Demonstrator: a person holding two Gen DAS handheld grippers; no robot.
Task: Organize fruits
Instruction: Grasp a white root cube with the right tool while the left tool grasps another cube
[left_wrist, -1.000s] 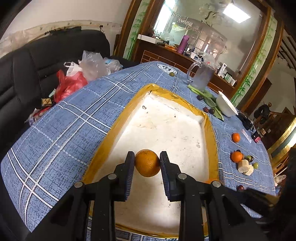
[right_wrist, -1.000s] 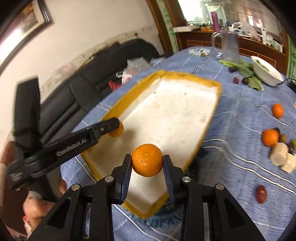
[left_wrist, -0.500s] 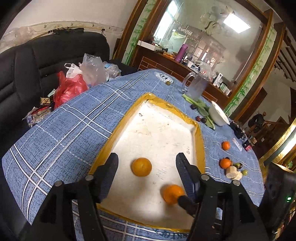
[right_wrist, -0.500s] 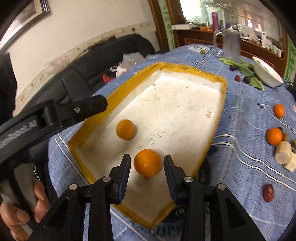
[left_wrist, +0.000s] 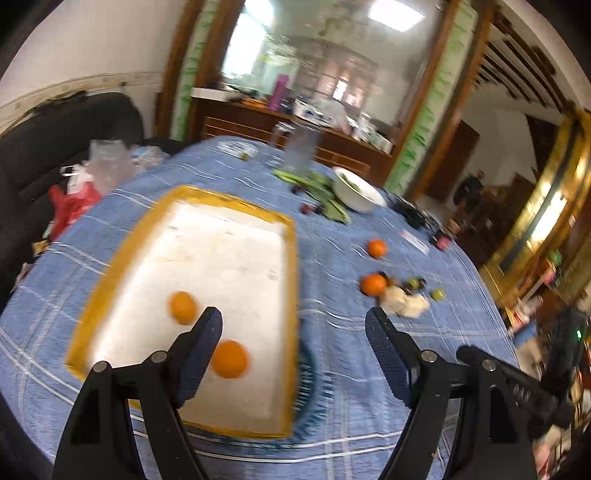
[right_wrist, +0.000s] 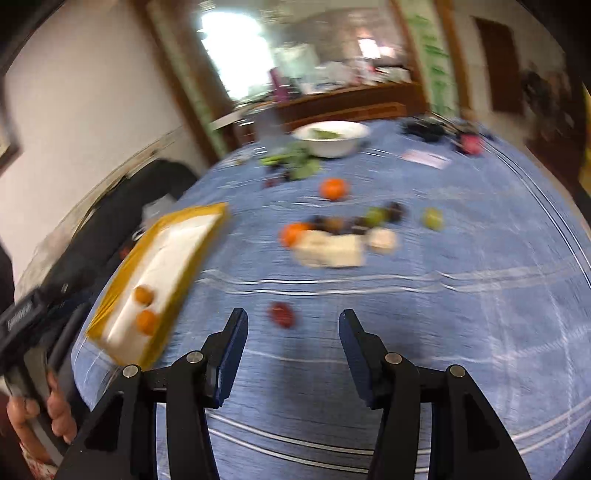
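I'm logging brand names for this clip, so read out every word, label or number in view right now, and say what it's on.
No text can be read for certain.
Pale lettering on the body of the left gripper: too blurred.
Dark printed emblem on the tablecloth beside the tray: smeared by motion.
White card on the tablecloth: too small and blurred.

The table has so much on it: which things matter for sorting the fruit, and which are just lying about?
For the job:
tray
two oranges in it
loose oranges
green fruits
red fruit

Lying about:
white bowl
leafy greens
plastic bags
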